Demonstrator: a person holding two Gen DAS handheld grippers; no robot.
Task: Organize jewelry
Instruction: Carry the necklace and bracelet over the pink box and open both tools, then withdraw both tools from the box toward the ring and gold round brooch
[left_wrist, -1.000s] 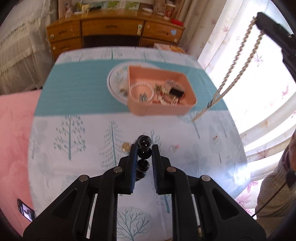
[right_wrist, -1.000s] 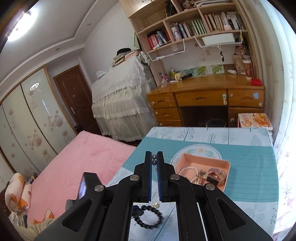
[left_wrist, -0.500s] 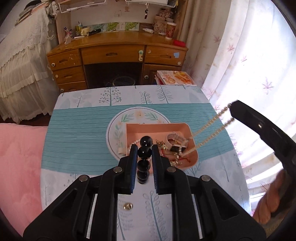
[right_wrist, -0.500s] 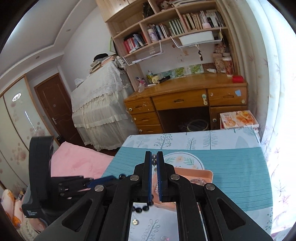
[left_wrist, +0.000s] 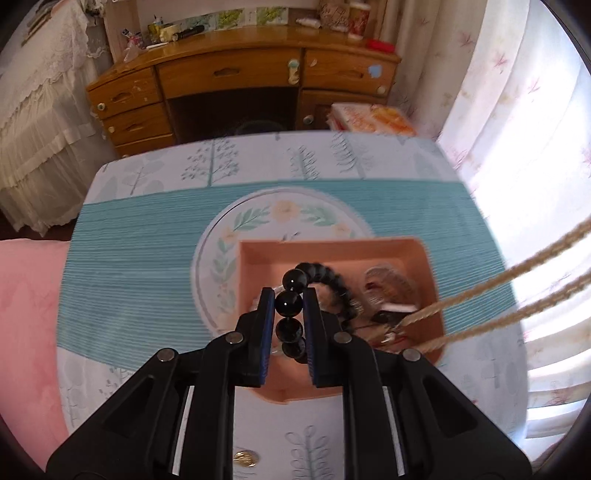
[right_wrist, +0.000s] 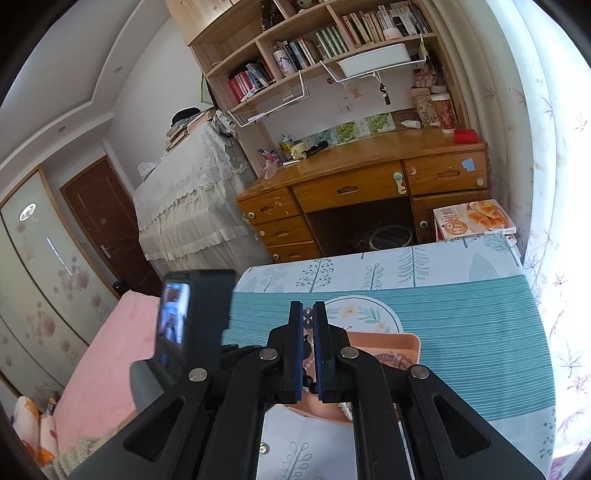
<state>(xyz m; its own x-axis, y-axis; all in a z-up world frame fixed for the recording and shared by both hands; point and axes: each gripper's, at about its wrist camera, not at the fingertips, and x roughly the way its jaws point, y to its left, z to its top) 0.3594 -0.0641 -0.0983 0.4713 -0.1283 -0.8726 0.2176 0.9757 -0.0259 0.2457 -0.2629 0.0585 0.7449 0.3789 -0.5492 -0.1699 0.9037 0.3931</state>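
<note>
Over the pink tray (left_wrist: 332, 249) on the bench (left_wrist: 129, 266), the left gripper (left_wrist: 289, 295) clamps a black bead bracelet (left_wrist: 325, 275), while the right gripper (right_wrist: 307, 308) pinches a pearl necklace (left_wrist: 517, 291) trailing into that tray.

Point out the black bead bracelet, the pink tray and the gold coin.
black bead bracelet (left_wrist: 289, 303), left wrist view, on the bead clamped between the fingers.
pink tray (left_wrist: 332, 247), left wrist view, on the far wall.
gold coin (left_wrist: 245, 458), left wrist view, on its face, on the tablecloth under the gripper.
</note>
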